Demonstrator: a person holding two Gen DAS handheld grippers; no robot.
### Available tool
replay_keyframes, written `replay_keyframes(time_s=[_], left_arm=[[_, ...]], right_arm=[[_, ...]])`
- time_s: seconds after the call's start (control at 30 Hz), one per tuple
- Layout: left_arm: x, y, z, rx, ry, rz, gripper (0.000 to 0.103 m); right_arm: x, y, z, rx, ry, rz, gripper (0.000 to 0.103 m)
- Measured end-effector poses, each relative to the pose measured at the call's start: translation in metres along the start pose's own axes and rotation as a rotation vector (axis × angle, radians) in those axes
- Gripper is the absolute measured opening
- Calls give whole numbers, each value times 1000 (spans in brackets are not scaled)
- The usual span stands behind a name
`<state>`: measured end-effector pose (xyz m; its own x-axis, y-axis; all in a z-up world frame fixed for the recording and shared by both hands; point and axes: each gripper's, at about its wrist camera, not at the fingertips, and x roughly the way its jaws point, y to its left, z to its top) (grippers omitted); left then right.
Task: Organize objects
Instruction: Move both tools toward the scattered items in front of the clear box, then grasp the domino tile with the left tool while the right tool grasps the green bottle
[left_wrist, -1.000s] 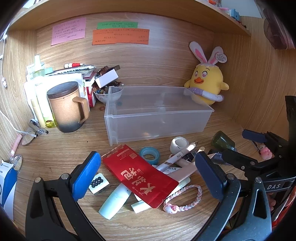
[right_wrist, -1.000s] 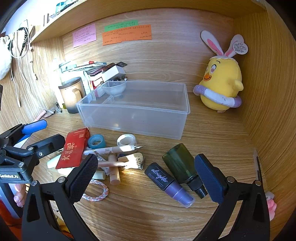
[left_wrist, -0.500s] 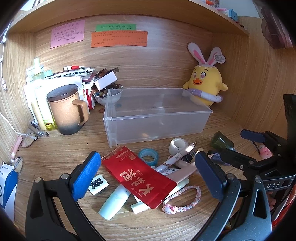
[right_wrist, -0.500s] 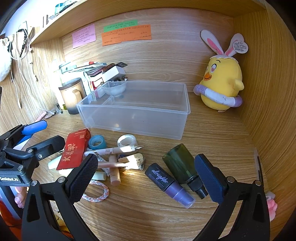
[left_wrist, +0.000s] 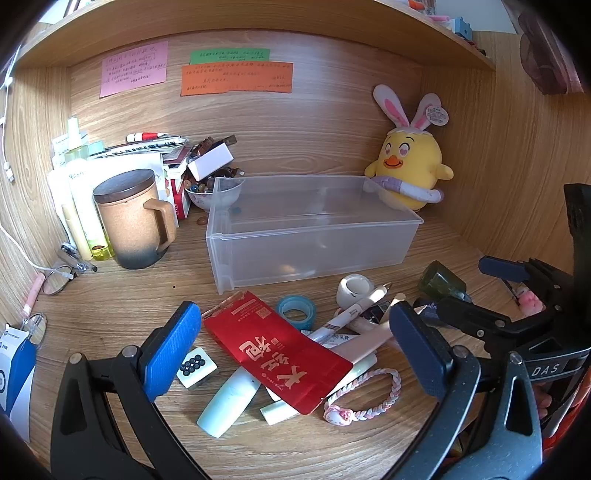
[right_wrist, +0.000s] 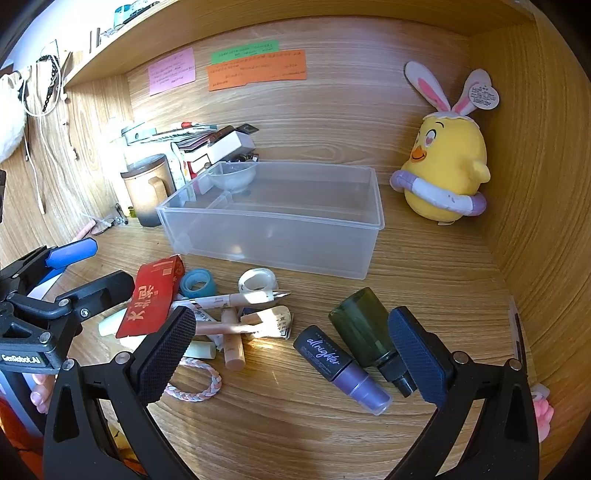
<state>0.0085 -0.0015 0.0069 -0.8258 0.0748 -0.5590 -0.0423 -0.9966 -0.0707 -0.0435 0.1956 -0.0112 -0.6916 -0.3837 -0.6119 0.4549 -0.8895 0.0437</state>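
On the counter (left_wrist: 110, 295) near the empty clear plastic bin (left_wrist: 314, 236), both tongs, left (left_wrist: 295, 347) and right (right_wrist: 291, 350), hang open and unladen over scattered clutter; judged pre-grasp, the next move calls for closing on the red packet (left_wrist: 277, 347) or purple spray bottle (right_wrist: 340, 365).

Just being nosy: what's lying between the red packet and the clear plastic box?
In the left wrist view, mostly bare wooden desk separates the red packet from the clear plastic box; the blue tape roll sits just right of that gap.

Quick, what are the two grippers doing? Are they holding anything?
Left gripper: open, holding nothing, hovering over the red packet.
Right gripper: open, holding nothing, hovering near the purple bottle.
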Motion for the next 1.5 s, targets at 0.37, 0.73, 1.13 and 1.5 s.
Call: replay_keyframes(time_s=[0.37,0.73,1.13,1.5], left_arm=[[0,1,-2,4,2,3,103],[4,5,-6,-6,26,-11,103],[8,54,-12,-86,48,52,99],[28,91,-29,-105,189,48,72]], right_arm=[[1,-1,1,6,5,3,103],[4,-12,0,44,11,6,103],[17,-46,-1,66,52,-53,103],[31,-76,-7,106,124,-81,84]])
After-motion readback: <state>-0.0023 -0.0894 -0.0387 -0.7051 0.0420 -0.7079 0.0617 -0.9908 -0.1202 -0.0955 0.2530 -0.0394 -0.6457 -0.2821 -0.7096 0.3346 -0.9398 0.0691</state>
